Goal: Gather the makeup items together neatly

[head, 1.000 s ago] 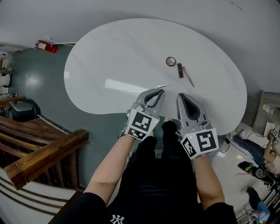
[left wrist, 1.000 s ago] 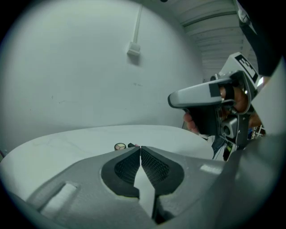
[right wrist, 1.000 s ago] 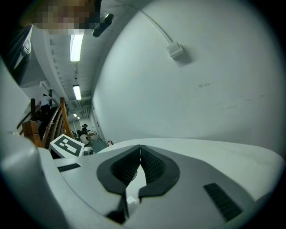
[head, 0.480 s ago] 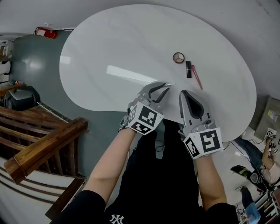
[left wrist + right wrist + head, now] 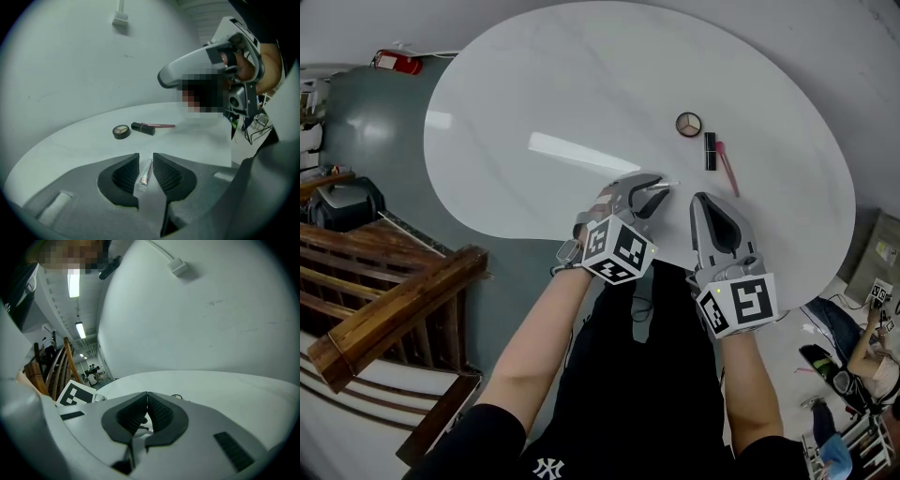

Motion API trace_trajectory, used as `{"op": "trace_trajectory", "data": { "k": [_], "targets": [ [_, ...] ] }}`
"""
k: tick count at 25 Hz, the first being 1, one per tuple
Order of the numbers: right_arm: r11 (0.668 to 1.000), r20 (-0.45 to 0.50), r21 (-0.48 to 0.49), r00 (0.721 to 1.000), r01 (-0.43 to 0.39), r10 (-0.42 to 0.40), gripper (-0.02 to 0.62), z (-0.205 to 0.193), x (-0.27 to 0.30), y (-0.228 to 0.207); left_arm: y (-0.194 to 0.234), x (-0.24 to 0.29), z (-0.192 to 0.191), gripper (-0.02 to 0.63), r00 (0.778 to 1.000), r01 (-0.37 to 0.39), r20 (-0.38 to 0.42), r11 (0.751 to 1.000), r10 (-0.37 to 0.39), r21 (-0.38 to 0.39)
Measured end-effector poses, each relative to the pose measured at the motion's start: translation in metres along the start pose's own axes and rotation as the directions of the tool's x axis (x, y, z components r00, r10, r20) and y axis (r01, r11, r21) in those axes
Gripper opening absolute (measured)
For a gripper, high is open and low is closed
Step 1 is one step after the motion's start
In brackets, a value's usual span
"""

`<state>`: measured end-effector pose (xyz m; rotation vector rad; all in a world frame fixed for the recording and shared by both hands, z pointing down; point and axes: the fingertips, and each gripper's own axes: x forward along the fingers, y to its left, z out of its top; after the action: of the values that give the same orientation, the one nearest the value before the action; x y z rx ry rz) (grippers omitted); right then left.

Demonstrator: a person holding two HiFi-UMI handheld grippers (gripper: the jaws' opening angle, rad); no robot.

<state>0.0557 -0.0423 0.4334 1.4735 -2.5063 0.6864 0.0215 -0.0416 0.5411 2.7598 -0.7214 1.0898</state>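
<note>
Head view, read from left to right. A wooden railing (image 5: 394, 319) stands off the table's left side, above a dark floor (image 5: 384, 159); a small red object (image 5: 398, 64) lies at the far left edge of the floor. The white, rounded table (image 5: 562, 84) fills the centre of the view.

The left gripper (image 5: 146, 157) points down at the table's near edge, with its marker cube (image 5: 619, 250) towards the camera. Its jaws are a narrow way apart and straddle a small clear tube (image 5: 144, 175). The tube lies slantwise on the tabletop between the pads; bare table shows beside its far end, so it is not clamped.

Farther back and to the right sit the other makeup items. There is a round compact (image 5: 688, 124) with its divided pans facing up; just to its right is a dark lipstick tube (image 5: 710, 150). A slim pink pencil (image 5: 728, 171) lies just beside the lipstick and angles away to the right. The three form a tight group, well apart from the clear tube.

The right gripper (image 5: 147, 397) is held over the near edge, just right of the left gripper and near the group. Its jaws are pressed together with nothing between them; its marker cube (image 5: 741, 303) faces up.
</note>
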Motion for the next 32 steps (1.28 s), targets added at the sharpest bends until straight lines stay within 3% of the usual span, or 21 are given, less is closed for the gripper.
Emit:
{"op": "trace_trajectory", "data": {
  "k": [12,16,20,26,32],
  "targets": [
    [1.000,-0.013,0.001,1.000,0.018,-0.018,0.015,-0.005,0.000,-0.012,-0.004,0.018,-0.017,0.083,0.997,0.028,-0.073,1.000,-0.027,0.012],
    [1.000,-0.020,-0.005,1.000,0.021,-0.022,0.015,-0.005,0.000,-0.012,-0.003,0.017,-0.016,0.079,0.997,-0.012,-0.076,1.000,0.011,-0.011],
    [1.000,-0.019,0.001,0.999,0.027,-0.027,0.015,-0.003,-0.001,-0.011,0.001,0.014,-0.019,0.069,0.994,-0.075,-0.083,0.994,0.068,-0.081],
    [1.000,-0.014,-0.002,1.000,0.018,-0.018,0.015,0.000,0.002,-0.005,0.021,0.001,-0.018,0.067,0.986,-0.165,-0.055,0.963,0.157,-0.212],
    [1.000,-0.004,-0.009,1.000,-0.010,0.010,0.015,0.003,0.010,0.007,0.046,-0.017,-0.027,0.067,0.964,-0.266,-0.062,0.915,0.259,-0.304]
  ]
}}
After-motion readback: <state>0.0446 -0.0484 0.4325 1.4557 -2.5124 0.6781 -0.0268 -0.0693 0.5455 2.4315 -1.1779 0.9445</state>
